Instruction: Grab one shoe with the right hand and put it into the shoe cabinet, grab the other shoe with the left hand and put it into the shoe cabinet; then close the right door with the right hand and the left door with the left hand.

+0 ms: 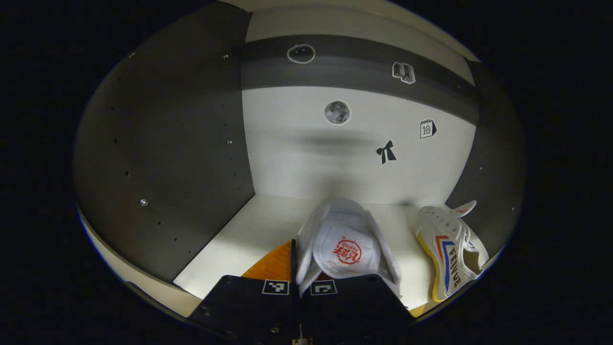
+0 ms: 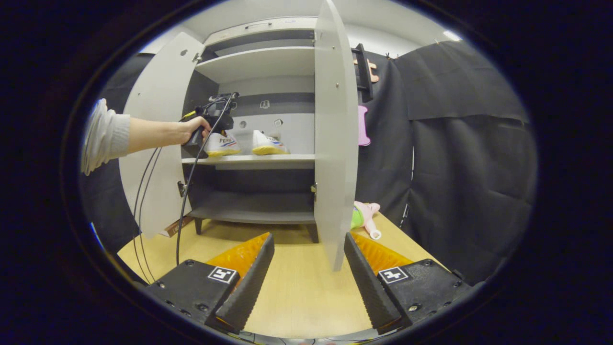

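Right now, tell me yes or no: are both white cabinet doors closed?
No: in the right gripper view the right white door and the left white door stand swung open, showing two white shoes on the pale shelf.

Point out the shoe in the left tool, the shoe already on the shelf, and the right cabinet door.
held shoe (image 1: 346, 249), left gripper view, on its tongue.
placed shoe (image 1: 450, 254), left gripper view, on its striped side.
right door (image 2: 335, 143), right gripper view, on the panel's middle.
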{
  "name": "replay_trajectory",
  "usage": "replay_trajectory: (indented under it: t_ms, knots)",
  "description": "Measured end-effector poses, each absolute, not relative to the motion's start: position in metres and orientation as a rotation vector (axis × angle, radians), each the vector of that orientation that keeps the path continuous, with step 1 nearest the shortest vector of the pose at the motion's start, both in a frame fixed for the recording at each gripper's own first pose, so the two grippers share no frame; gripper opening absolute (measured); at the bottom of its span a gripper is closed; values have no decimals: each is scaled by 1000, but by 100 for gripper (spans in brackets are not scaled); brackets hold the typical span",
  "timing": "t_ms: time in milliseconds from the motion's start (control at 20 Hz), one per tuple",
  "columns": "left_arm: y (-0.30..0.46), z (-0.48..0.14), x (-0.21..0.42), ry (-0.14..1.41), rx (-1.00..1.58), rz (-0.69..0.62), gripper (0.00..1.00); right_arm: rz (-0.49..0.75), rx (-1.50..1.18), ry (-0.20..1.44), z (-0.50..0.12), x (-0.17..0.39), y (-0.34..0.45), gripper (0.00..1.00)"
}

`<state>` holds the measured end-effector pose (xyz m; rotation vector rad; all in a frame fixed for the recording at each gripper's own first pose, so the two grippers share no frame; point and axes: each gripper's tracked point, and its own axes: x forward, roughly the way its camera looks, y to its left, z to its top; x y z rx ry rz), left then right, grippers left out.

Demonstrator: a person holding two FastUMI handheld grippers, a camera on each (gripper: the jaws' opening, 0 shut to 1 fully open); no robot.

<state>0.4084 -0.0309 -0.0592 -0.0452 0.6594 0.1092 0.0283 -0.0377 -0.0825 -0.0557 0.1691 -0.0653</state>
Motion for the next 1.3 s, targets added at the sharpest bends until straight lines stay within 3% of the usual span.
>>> replay_trajectory:
  t_ms: [200, 250, 400, 450, 500, 550, 600, 650, 700, 750, 850, 900, 1000, 1050, 1100, 1250, 1300]
  knots:
    - [-29, -69, 406, 741, -93, 97, 2, -49, -67, 170, -83, 33, -32, 93]
    - [-31, -67, 406, 738, -111, 88, 17, -43, -70, 167, -82, 33, -30, 93]
    - [-38, -54, 401, 711, -150, 41, 19, -33, -74, 171, -84, 36, -27, 93]
    - [-41, -49, 396, 705, -147, 19, 27, -30, -73, 170, -84, 36, -27, 93]
    - [-43, -40, 391, 686, -142, 4, 41, -26, -71, 169, -82, 36, -25, 93]
    - [-41, -32, 388, 668, -135, 4, 32, -23, -70, 169, -82, 36, -24, 93]
    - [-37, -26, 381, 659, -129, 16, 46, -18, -70, 166, -81, 36, -23, 93]
    - [-33, -17, 374, 639, -128, 28, 36, -16, -70, 163, -81, 36, -21, 93]
    - [-33, -4, 368, 598, -135, 22, 55, -12, -71, 159, -79, 35, -19, 93]
    - [-33, 15, 363, 533, -140, 10, 59, -7, -69, 154, -78, 34, -17, 93]
    - [-33, 62, 347, 370, -135, -24, 60, 9, -67, 151, -78, 32, -12, 93]
    - [-36, 81, 335, 303, -139, -51, 44, 15, -68, 148, -78, 31, -9, 93]
    - [-40, 105, 303, 226, -157, -99, 75, 30, -66, 144, -77, 29, -4, 93]
    - [-41, 113, 284, 203, -170, -120, 80, 40, -66, 138, -75, 26, 0, 93]
    - [-37, 116, 265, 179, -177, -133, 67, 48, -68, 131, -72, 25, 3, 93]
    - [-28, 110, 218, 126, -169, -136, 74, 79, -78, 119, -68, 20, 11, 93]
    - [-24, 105, 201, 123, -161, -127, 90, 89, -80, 117, -67, 18, 14, 93]
